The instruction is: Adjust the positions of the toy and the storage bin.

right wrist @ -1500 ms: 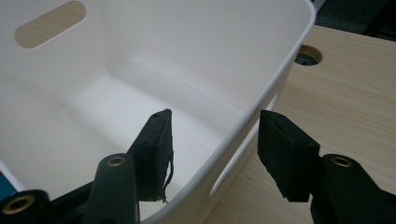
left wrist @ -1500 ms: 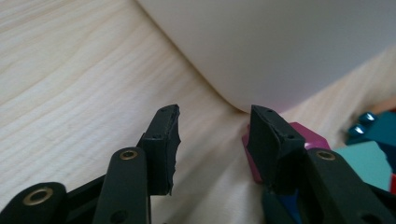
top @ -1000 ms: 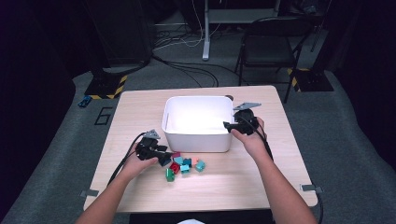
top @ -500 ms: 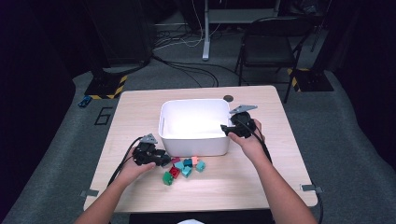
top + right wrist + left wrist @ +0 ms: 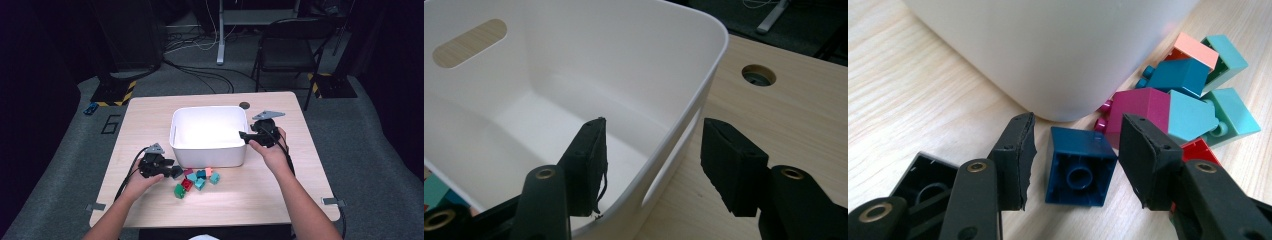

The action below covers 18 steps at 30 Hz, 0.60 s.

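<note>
High view: a person sits at a light wooden table with a two-jaw gripper in each hand. A white plastic bin stands at the middle of the table, and a small heap of coloured bricks lies just in front of its near wall.

The left gripper lies low on the table at the left end of the heap, near the bin's near left corner. In the left gripper view, the left gripper has its jaws spread wide and they have just been opening. A dark blue brick lies between them on the table, hollow underside up, with a gap on each side, so neither pad presses on it. Just beyond it are a magenta brick, a light blue brick and a red brick partly hidden behind the right jaw. Farther off lie another dark blue brick, a salmon brick and two mint green bricks.

At the bin's right wall, the right gripper reaches over the rim. In the right gripper view, the right gripper straddles that rim with wide jaws, one pad inside the empty bin and one outside, neither touching the wall. A round cable hole sits in the table beyond.
</note>
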Motion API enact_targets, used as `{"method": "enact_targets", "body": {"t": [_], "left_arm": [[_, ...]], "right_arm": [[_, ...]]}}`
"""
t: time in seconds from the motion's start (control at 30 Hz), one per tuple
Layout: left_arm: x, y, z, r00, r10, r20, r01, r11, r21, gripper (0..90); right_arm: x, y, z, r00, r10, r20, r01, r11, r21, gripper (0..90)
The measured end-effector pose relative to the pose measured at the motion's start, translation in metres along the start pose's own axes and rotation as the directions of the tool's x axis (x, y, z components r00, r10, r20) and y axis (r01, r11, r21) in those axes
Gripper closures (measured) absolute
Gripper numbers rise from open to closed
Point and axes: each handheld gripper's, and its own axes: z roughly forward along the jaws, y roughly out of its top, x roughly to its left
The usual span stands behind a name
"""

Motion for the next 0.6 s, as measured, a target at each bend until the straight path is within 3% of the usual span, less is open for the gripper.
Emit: {"method": "enact_targets", "body": {"t": [0.1,0.33,0.4,0.5,0.6], "left_arm": [[0.003,-0.003,-0.008,0.9997,-0.02,-0.013,0.02,0.9995,-0.024,47.4],[0.006,-0.004,-0.018,0.9984,-0.046,-0.031,0.045,0.9976,-0.053,45.9],[0.007,-0.004,-0.024,0.9981,-0.041,-0.047,0.038,0.9974,-0.062,45.9],[0.009,-0.003,-0.031,0.9958,-0.065,-0.064,0.061,0.9955,-0.072,45.8],[0.012,-0.002,-0.036,0.9938,-0.071,-0.086,0.065,0.9951,-0.074,45.8]], "right_arm": [[0.001,-0.003,-0.012,1.0,-0.005,-0.006,0.005,0.999,-0.042,42.3],[-0.001,-0.009,-0.026,0.9993,0.013,-0.036,-0.015,0.998,-0.061,41.7],[-0.001,-0.012,-0.035,0.9987,0.004,-0.051,-0.008,0.997,-0.072,41.8],[0.002,-0.016,-0.045,0.9975,-0.014,-0.069,0.008,0.997,-0.083,42.0],[0.003,-0.024,-0.054,0.9975,-0.035,-0.061,0.03,0.995,-0.092,42.8]]}}
